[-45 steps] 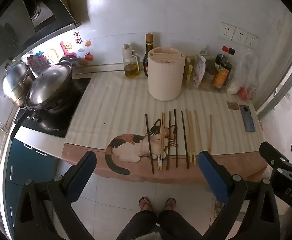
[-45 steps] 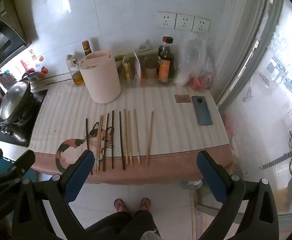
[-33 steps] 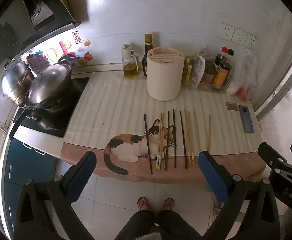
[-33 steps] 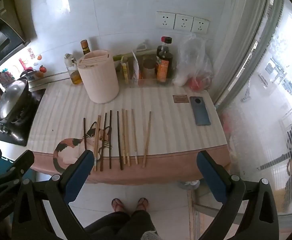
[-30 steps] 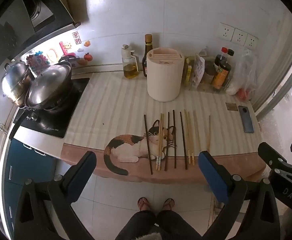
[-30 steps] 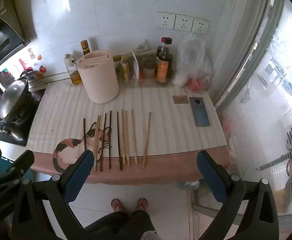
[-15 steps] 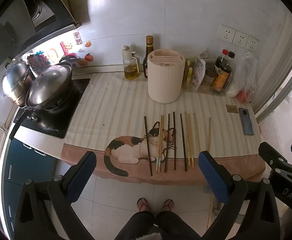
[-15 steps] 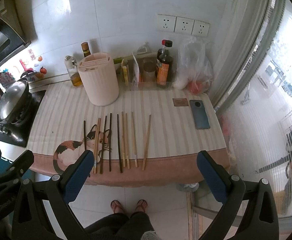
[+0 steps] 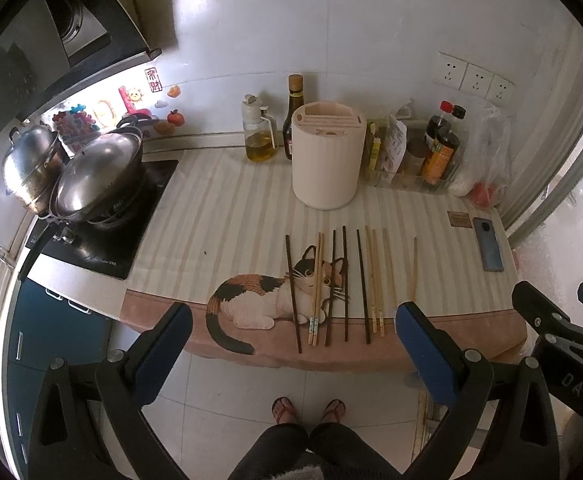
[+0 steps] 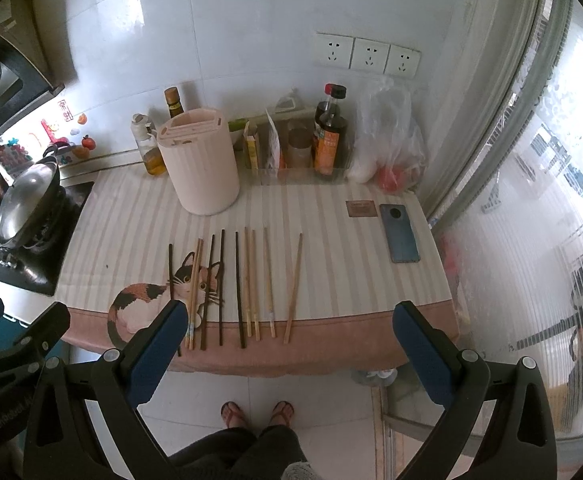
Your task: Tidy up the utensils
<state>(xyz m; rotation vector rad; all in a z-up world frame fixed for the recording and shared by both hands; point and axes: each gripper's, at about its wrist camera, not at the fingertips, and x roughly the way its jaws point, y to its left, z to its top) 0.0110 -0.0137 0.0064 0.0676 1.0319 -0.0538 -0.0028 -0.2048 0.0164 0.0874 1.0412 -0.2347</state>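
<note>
Several chopsticks, some dark [image 9: 292,288] and some pale wood [image 9: 375,276], lie side by side on a striped cat-print mat [image 9: 219,216]. The same row of chopsticks [image 10: 247,280] shows in the right wrist view. Behind them stands a cream cylindrical utensil holder [image 9: 327,160] [image 10: 199,164] with slots in its top. My left gripper [image 9: 291,328] hangs open in front of the counter edge, well short of the chopsticks. My right gripper [image 10: 287,332] is also open and holds nothing, at about the same distance.
Two lidded steel pots [image 9: 91,172] sit on a black cooktop at the left. Oil and sauce bottles [image 9: 257,136], packets and a plastic bag [image 10: 387,144] line the back wall. A phone [image 10: 401,232] lies at the mat's right end. A person's sandalled feet [image 9: 307,408] stand on the tiled floor below.
Both grippers have drifted slightly upward and back; the counter sits a little lower and smaller in each view. Nothing on the counter has moved.
</note>
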